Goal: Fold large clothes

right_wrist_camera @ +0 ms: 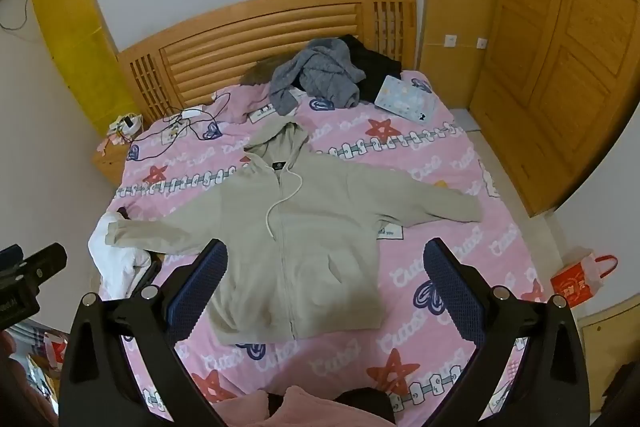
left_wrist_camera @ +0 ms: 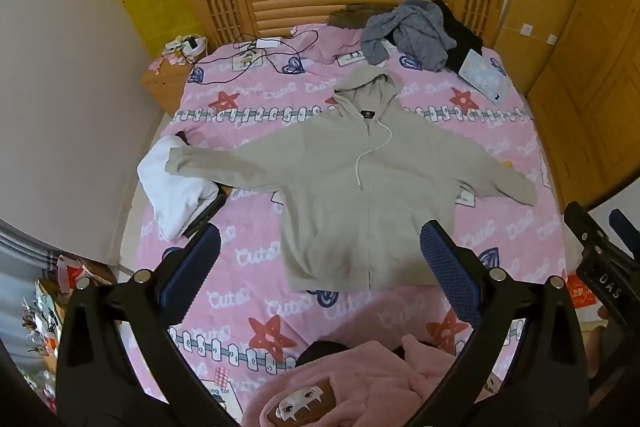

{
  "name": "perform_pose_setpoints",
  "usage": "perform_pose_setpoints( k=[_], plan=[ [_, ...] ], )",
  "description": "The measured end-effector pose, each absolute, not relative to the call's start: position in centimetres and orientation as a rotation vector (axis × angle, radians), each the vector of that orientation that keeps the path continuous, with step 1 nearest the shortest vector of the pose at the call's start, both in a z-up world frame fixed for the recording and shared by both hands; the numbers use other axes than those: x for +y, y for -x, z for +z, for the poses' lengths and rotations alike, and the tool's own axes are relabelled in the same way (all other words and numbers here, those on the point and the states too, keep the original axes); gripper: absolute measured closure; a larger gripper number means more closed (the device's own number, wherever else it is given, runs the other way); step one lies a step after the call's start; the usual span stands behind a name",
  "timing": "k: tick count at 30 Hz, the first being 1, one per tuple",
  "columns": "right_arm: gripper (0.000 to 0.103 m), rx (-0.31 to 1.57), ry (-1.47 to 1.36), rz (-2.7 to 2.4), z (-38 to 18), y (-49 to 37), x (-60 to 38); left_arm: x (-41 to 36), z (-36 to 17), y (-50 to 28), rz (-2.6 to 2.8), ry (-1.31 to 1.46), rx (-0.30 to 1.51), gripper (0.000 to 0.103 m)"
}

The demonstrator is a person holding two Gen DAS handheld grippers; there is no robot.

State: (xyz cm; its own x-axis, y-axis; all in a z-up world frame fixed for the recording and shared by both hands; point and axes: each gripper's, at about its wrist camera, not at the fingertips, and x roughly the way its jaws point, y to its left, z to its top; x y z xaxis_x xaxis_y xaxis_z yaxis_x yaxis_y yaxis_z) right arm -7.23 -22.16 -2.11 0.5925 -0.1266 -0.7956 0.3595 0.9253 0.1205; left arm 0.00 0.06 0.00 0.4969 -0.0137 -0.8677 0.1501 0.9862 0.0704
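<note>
Your left gripper (left_wrist_camera: 320, 247) and right gripper (right_wrist_camera: 326, 267) both hang with jaws spread wide, grasping nothing. The beige hoodie (left_wrist_camera: 360, 187) lies flat on the pink bedsheet (left_wrist_camera: 248, 251) just ahead of and below both, zipped, sleeves spread outward.

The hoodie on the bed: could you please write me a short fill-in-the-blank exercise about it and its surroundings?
1. The beige hoodie lies spread flat with its zipper ____.
2. Its one sleeve end rests on a ____ garment at the bed's edge.
3. The laptop lies near the ____ sweater.
4. The jaws of both grippers stand ____.

Missing words: closed; white; grey; open
</note>
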Motion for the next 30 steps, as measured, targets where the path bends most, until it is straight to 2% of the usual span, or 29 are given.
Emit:
perform_pose_setpoints(
  k=[30],
  plan=[
    [0.007, 0.925, -0.278, -0.309, -2.8, 7.1, -22.5, -0.8, -1.5, 1.4, -0.087, -0.165, 1.053, 0.006]
  ],
)
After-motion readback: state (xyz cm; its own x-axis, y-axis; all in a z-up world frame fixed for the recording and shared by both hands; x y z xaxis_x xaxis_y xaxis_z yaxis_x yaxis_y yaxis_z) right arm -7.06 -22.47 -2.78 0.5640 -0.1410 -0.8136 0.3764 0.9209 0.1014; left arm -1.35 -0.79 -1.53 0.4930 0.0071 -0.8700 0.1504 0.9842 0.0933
